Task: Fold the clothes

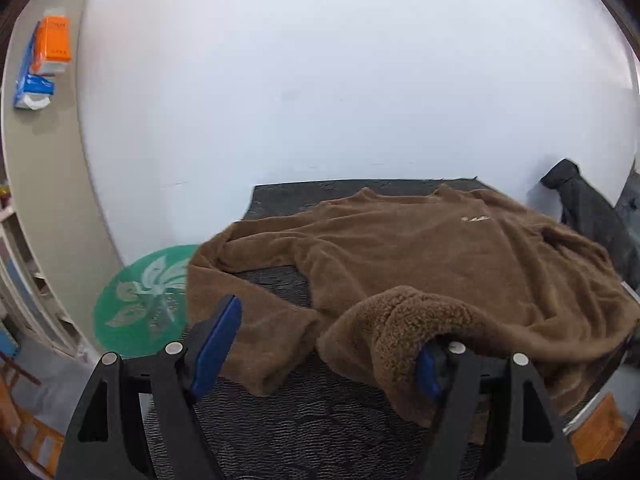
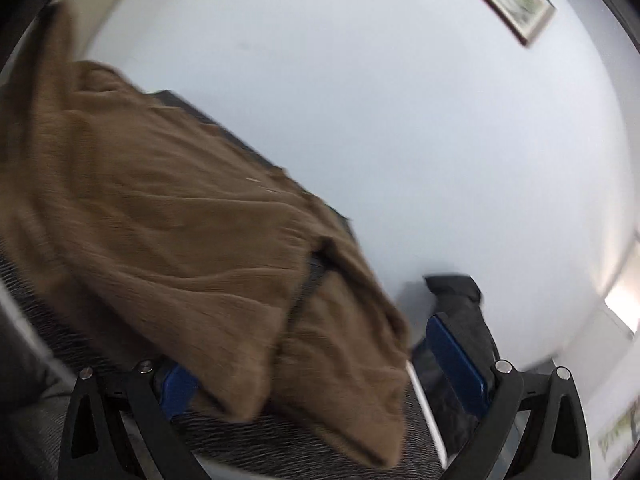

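Observation:
A brown fleece sweater lies spread on a dark textured mat, collar toward the wall. Its near hem is turned up, showing the curly lining, and drapes over my left gripper's right finger. The left gripper is open, its left blue pad bare, at the sweater's near edge. In the right wrist view the sweater fills the left side, its sleeve hanging down between the fingers. The right gripper is open; cloth covers most of its left pad, and its right pad is bare.
A dark garment lies against the white wall at the right; it also shows in the right wrist view. A green round mat lies on the floor at left. Tissue boxes sit on a shelf. Orange wooden furniture stands beside the table.

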A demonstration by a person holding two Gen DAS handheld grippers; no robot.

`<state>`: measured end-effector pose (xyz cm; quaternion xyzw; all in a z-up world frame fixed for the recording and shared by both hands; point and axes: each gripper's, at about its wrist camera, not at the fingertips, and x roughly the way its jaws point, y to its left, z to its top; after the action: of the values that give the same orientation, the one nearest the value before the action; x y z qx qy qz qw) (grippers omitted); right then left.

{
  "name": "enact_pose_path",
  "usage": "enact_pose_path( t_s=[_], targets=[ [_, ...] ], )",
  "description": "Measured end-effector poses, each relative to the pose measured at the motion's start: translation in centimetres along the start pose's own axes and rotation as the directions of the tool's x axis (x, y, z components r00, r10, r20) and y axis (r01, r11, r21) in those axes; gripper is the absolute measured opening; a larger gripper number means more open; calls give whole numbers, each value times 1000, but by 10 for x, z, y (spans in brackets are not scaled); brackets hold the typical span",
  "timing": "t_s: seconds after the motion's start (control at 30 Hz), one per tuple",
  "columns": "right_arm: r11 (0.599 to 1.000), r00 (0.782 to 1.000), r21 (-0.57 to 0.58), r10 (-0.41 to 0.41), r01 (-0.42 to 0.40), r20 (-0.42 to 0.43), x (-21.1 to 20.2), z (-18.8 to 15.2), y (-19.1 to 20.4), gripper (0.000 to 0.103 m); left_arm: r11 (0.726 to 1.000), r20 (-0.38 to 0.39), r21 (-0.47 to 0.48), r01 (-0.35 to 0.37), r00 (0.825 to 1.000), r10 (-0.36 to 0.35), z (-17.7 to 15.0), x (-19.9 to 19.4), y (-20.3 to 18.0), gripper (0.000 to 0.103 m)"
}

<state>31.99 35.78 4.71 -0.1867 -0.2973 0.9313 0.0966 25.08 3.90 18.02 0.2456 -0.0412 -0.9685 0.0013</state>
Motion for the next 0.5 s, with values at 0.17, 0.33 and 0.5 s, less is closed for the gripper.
enact_pose_path(
  t_s=[0.17, 0.33, 0.5],
  targets=[
    [966, 997, 258, 50, -34, -56, 5, -2, -57, 103, 995, -49, 95, -25, 998, 30, -11, 0, -2, 86],
    [947, 997, 321, 50, -28, -58, -23, -1, -94, 103, 989, -72, 148, 8, 997, 3, -7, -36, 17, 88],
    [947, 985, 308, 130, -89, -116, -36, 0, -92, 103, 991, -101, 133, 24, 995, -10, 1, -62, 37, 91]
  ],
)
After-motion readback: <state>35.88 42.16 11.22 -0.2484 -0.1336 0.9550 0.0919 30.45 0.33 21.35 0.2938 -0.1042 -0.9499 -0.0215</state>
